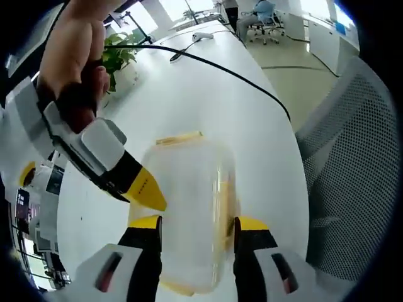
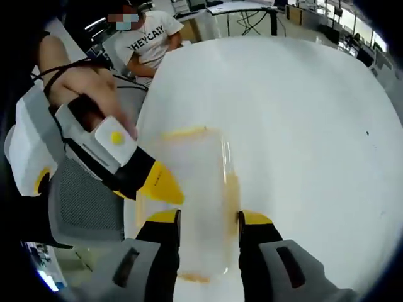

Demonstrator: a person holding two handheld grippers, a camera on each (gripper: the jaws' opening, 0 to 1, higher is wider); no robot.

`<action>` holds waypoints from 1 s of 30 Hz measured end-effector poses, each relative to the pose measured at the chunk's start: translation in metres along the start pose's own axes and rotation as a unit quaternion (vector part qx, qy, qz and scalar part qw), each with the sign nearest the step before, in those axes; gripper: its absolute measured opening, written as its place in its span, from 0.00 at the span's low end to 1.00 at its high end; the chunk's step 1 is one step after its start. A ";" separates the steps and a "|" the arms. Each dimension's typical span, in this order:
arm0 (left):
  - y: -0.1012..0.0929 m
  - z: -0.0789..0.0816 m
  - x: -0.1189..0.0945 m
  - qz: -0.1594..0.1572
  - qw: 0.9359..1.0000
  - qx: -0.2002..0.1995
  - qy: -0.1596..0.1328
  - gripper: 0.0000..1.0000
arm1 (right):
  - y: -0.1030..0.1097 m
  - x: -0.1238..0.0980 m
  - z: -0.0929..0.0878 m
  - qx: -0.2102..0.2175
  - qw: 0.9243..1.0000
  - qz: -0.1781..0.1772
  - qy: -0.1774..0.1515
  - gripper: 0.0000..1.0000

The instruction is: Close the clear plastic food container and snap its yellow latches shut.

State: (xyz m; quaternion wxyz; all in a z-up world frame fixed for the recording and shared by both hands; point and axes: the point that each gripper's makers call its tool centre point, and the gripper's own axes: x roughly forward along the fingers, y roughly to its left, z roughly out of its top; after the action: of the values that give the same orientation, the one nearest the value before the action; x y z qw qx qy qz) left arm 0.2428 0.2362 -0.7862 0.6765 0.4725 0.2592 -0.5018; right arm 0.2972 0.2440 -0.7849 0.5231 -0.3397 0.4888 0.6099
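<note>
On the table: the white table (image 1: 189,94) carries the clear plastic food container (image 1: 192,207), lying flat near the table's edge.
Container, left gripper view: at 6 o'clock, lid on top, one yellow latch (image 1: 179,138) showing along its far short end toward 12 o'clock; a yellowish strip runs down its side at 3 o'clock.
Container, right gripper view: the container (image 2: 198,201) again sits at 6 o'clock on the table (image 2: 283,113), with a yellow latch (image 2: 184,133) at its far end.
Left gripper: the left gripper (image 1: 198,225) has its yellow-tipped jaws spread wide, one on each long side of the container; whether the tips press the walls I cannot tell.
Right gripper: the right gripper (image 2: 209,219) likewise straddles the container with its jaws far apart, one on each long side; contact cannot be told.
Other gripper in each view: a second gripper, held by a hand (image 1: 79,56), reaches in from 9 o'clock, its yellow tip at the container's edge.
Surroundings: a black cable (image 1: 220,68) crosses the table toward 12 o'clock; a potted plant (image 1: 119,53) stands at 11 o'clock; a mesh office chair (image 1: 352,182) sits at 3 o'clock; a seated person in a white shirt (image 2: 148,41) is at 11 o'clock in the right gripper view.
</note>
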 end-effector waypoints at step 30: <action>0.004 0.003 0.001 -0.009 0.999 -0.019 0.027 0.35 | 0.003 0.003 0.000 0.009 0.999 0.024 0.046 0.30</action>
State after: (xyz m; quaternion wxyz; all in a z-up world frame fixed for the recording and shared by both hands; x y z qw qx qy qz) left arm 0.2463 0.2336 -0.7847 0.6735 0.4710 0.2910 -0.4898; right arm 0.2937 0.2452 -0.7870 0.4882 -0.3513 0.5258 0.6015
